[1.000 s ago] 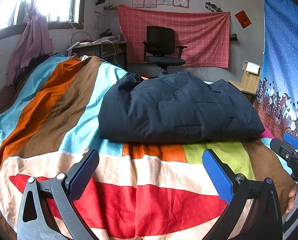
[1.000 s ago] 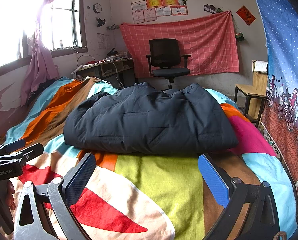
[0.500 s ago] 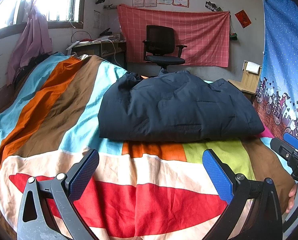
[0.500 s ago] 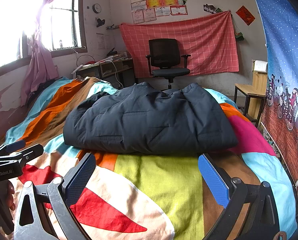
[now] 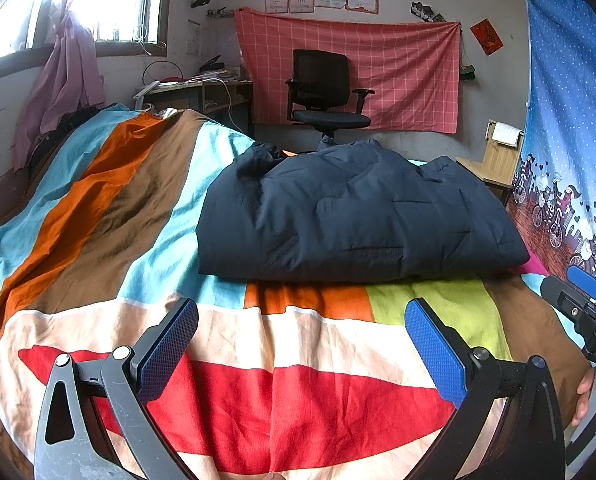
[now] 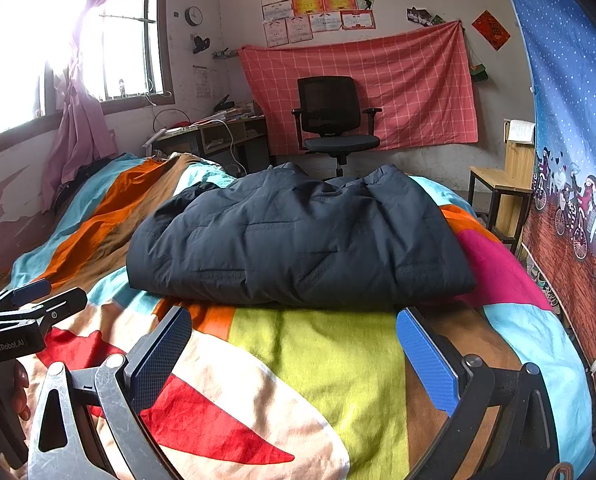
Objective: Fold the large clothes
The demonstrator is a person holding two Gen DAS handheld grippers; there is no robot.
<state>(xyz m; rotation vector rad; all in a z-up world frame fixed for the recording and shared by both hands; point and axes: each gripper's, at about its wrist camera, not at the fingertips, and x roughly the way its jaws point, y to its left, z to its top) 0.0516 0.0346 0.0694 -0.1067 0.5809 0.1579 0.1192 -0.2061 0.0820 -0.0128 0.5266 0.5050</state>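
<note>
Lying folded, jacket (image 5: pixel 353 212), bedspread (image 5: pixel 98 208), chair (image 5: pixel 323 92) behind

"GenRobot.AI" on the left hand-held gripper (image 6: pixel 32 300), wall certificates (image 6: pixel 317 4) apparently printed, too small to read

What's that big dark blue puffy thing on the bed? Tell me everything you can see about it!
It is a dark navy padded jacket, soft and quilted, with stitched lines and wrinkles across its top. It lies folded into a thick, roughly rectangular bundle, its folded edge toward the cameras. It rests on the colourful striped bedspread, across the turquoise, orange and pink patches. Nothing else touches it; both grippers are apart from it.
</note>
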